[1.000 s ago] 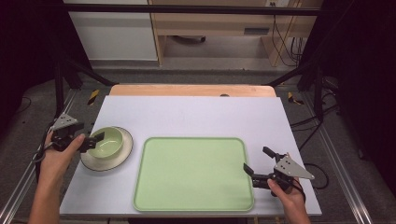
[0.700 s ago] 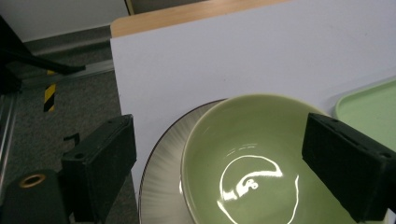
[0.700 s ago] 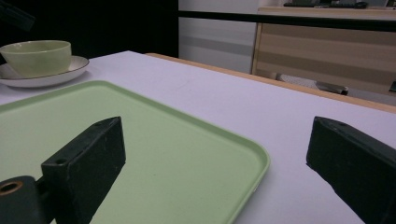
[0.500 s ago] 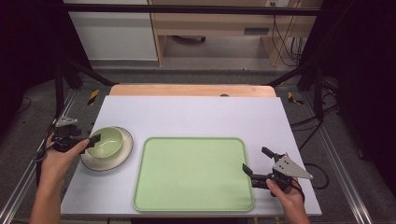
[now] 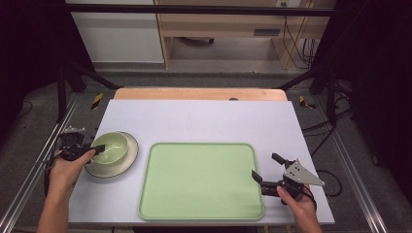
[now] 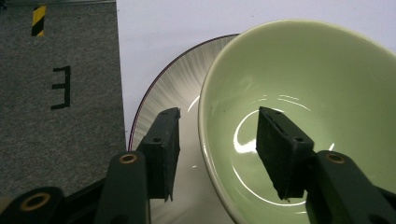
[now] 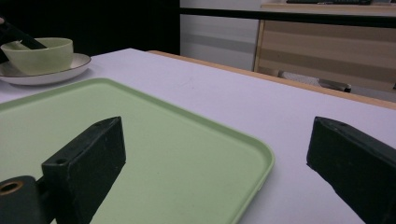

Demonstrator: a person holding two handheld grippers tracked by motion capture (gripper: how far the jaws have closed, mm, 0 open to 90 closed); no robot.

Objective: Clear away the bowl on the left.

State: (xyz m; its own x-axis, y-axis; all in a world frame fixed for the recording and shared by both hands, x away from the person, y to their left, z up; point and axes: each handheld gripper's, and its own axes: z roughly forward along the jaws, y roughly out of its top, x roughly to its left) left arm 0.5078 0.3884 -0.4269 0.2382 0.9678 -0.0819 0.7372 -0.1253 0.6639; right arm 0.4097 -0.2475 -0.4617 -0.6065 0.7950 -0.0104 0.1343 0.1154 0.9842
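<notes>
A pale green bowl point(image 5: 112, 145) sits on a white plate point(image 5: 130, 154) with a dark rim, at the table's left side. My left gripper point(image 5: 94, 149) is open at the bowl's left edge. In the left gripper view its jaws straddle the rim of the bowl point(image 6: 317, 84), one inside and one outside over the plate point(image 6: 173, 84), with a gap on both sides. My right gripper point(image 5: 265, 165) is open and holds nothing, low by the right edge of the green tray point(image 5: 201, 179). In the right gripper view the jaws span the corner of the tray point(image 7: 154, 154).
The tray lies bare in the middle of the white table top point(image 5: 204, 119). A wooden strip point(image 5: 199, 93) runs along the far edge. Metal rails point(image 5: 29, 179) flank the table. Bowl point(image 7: 39, 53) and plate point(image 7: 46, 74) show far off in the right gripper view.
My left gripper has tipped and shifted slightly at the bowl's left rim. The right gripper has barely moved.
</notes>
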